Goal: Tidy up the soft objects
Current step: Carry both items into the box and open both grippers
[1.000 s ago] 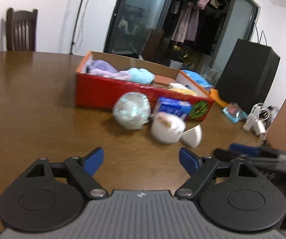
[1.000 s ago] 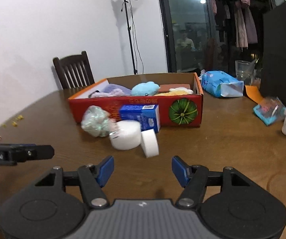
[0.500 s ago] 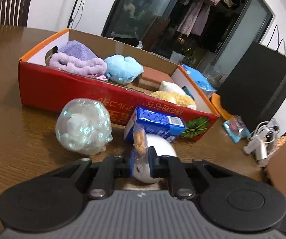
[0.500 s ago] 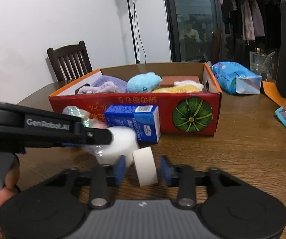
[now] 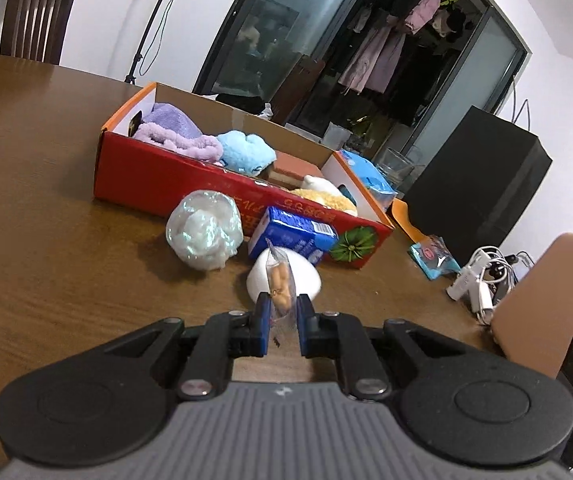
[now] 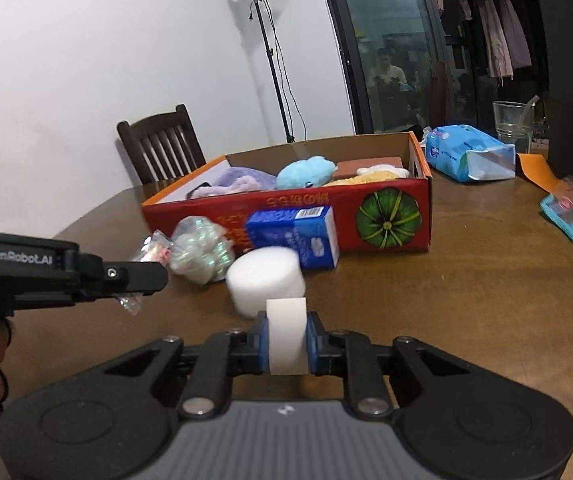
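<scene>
Gripping clear snack packet (image 5: 279,280), white foam block (image 6: 286,334)

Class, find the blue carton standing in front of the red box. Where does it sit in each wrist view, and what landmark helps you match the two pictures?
Left wrist view: blue carton at centre, just above the white foam cylinder.
Right wrist view: blue carton at centre, behind the cylinder.
Shared landmark: the green pumpkin print on the red box.

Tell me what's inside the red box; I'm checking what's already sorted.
The red box holds a purple plush, a blue plush, a brown block and a cream and yellow plush. Anything beneath them is hidden.
</scene>
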A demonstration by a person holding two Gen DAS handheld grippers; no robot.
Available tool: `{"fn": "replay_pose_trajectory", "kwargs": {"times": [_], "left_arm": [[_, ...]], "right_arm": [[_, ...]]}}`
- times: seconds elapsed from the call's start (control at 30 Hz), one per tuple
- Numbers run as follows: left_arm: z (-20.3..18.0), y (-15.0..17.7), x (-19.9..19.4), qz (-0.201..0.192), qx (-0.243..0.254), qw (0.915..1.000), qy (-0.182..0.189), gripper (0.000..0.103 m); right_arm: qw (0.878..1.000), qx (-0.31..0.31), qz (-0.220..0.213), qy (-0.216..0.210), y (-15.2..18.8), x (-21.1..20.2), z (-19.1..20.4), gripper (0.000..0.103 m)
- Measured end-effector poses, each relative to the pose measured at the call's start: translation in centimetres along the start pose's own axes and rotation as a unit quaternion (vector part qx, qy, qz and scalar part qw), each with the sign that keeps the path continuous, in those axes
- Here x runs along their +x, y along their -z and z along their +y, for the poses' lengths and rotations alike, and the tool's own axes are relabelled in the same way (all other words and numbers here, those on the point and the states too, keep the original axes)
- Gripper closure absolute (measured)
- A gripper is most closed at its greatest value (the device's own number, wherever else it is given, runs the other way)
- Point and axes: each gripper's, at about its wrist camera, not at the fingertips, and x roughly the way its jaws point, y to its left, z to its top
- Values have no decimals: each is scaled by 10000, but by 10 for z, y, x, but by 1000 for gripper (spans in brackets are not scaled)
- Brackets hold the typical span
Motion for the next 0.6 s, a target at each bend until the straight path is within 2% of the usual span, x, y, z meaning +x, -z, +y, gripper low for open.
{"fn": "replay_pose_trajectory", "kwargs": {"times": [0.17, 0.23, 0.33, 0.4, 0.47, 0.53, 0.6], "left_arm": [[-10, -5, -7, -115, 122, 9998, 76, 89], [-14, -16, -6, -208, 285, 9993, 95, 89], [-17, -52, 9, -319, 541, 9979, 157, 89], [-16, -87, 34, -227, 719, 9969, 213, 89], [-14, -118, 68, -106, 929, 9956, 20, 89], [-8, -146, 108, 40, 1013, 9937, -483, 89], [0, -167, 144, 251, 1120, 9904, -777, 89]], "right_arm": [[9998, -70, -179, -23, -5, -17, 5, 85], [9996, -75, -186, -190, -15, -17, 2, 85], [9983, -346, -236, -404, -44, -8, 0, 85], [9972, -479, -321, -472, -73, 7, -4, 85], [9966, -602, -304, -478, -108, 35, -12, 85], [9973, -582, -193, -397, -138, 70, -22, 85], [9985, -449, 51, -320, -165, 114, -35, 85]]}}
